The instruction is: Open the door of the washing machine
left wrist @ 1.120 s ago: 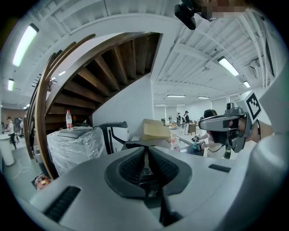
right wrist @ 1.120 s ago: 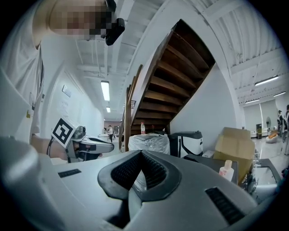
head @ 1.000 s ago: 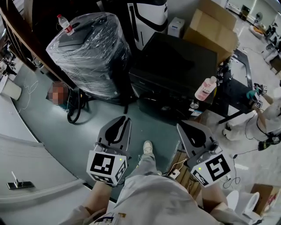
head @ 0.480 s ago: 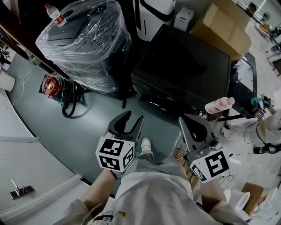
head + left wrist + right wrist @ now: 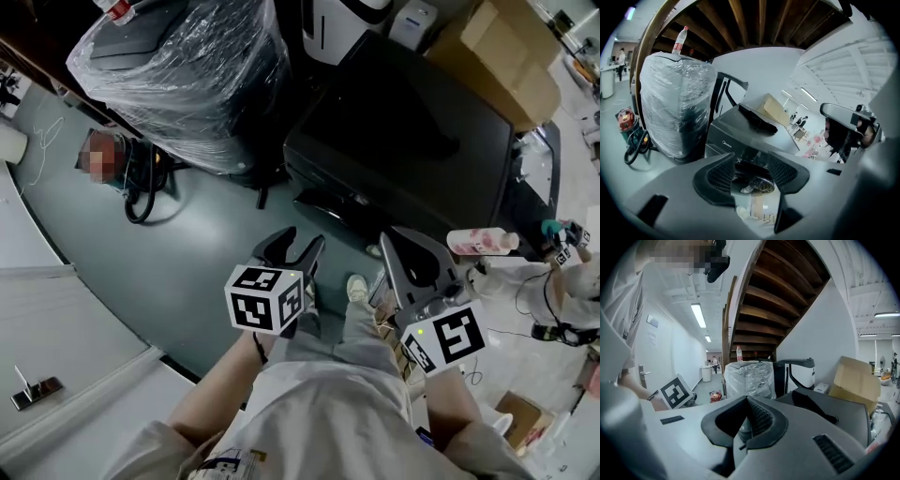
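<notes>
Two grippers hang low in front of me, above my own pale trouser legs. The left gripper (image 5: pixel 298 246) has its jaws wide apart and opening. In the left gripper view this gripper (image 5: pixel 752 171) has nothing between them, and only the lower front of the machine shows through the gap. The right gripper (image 5: pixel 403 251) has its jaws together on nothing, and the right gripper view of it (image 5: pixel 749 420) shows the same.

Just beyond both sets of fingertips, and touching neither, the black box-shaped washing machine (image 5: pixel 403 141) stands on the grey-green floor (image 5: pixel 187 253). The left gripper points straight at its front (image 5: pixel 724 136), where I can read "Midea" in small pale letters near the top edge. The right gripper sees it slightly to the right (image 5: pixel 834 408).

Left of the machine stands a bulky dark load wrapped in clear plastic film (image 5: pixel 187 75), with a clear red-capped bottle (image 5: pixel 680 40) on top. Behind the machine sits a brown cardboard box (image 5: pixel 511 56).
</notes>
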